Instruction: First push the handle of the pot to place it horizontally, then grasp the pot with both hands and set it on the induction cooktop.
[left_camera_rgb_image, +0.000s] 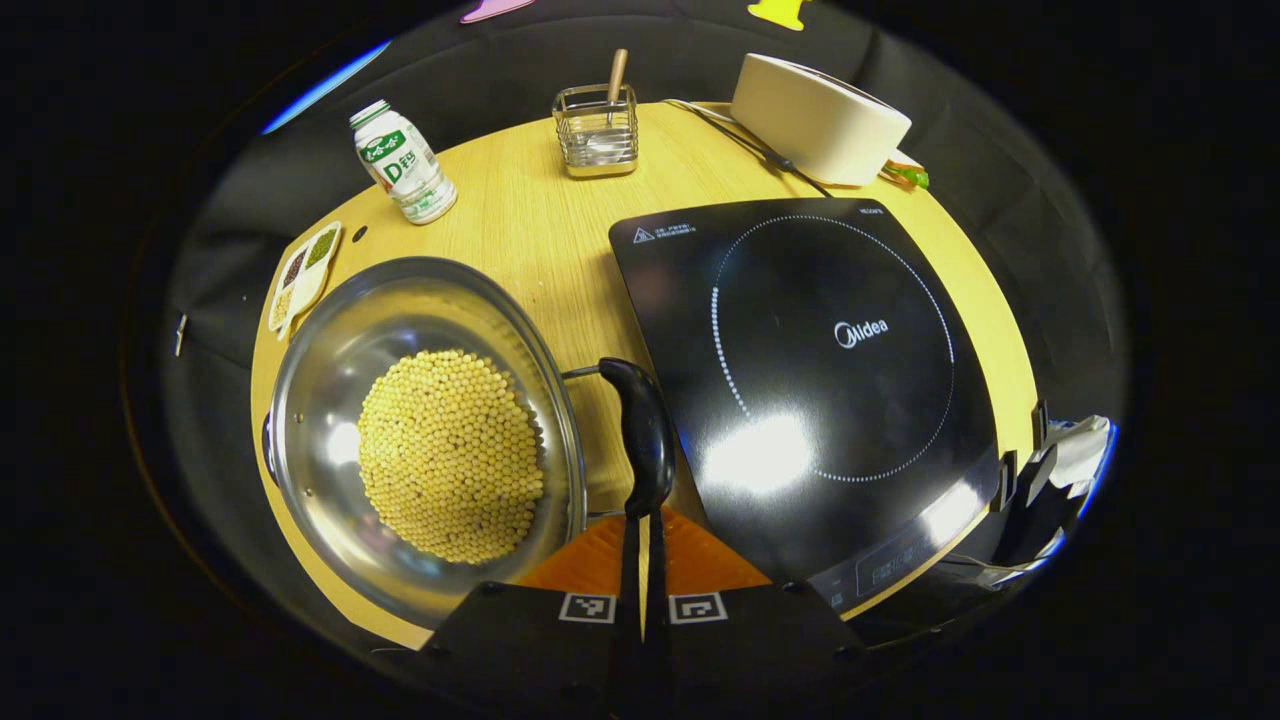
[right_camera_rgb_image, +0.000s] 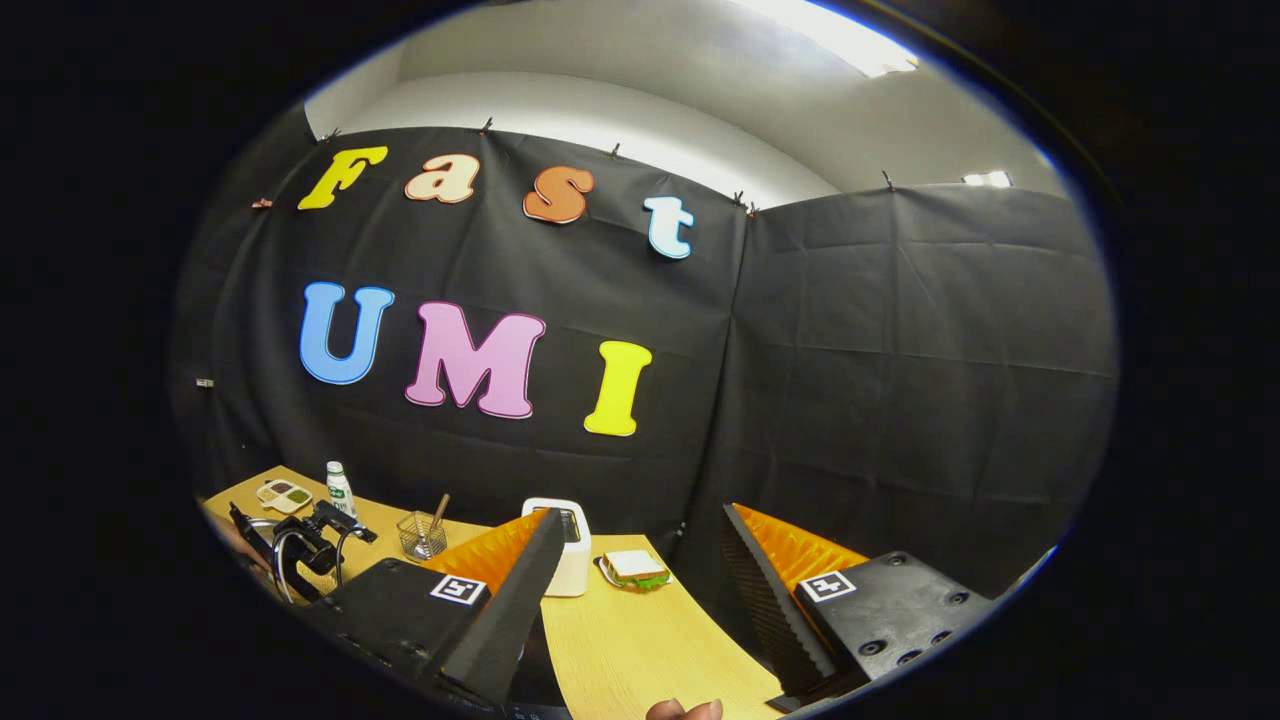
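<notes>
A steel pot holding a heap of soybeans sits on the left of the wooden table. Its black handle sticks out on the right side, pointing toward me, beside the black induction cooktop. My left gripper is shut, its tips touching the near end of the handle. My right gripper is open and holds nothing; it faces the booth wall above the table's right end. The right gripper also appears past the cooktop's right edge, and the left gripper over the table's left end.
A milk bottle, a wire holder and a white toaster stand along the back. A seasoning dish lies behind the pot. A sandwich rests beside the toaster. A fingertip shows at the bottom edge.
</notes>
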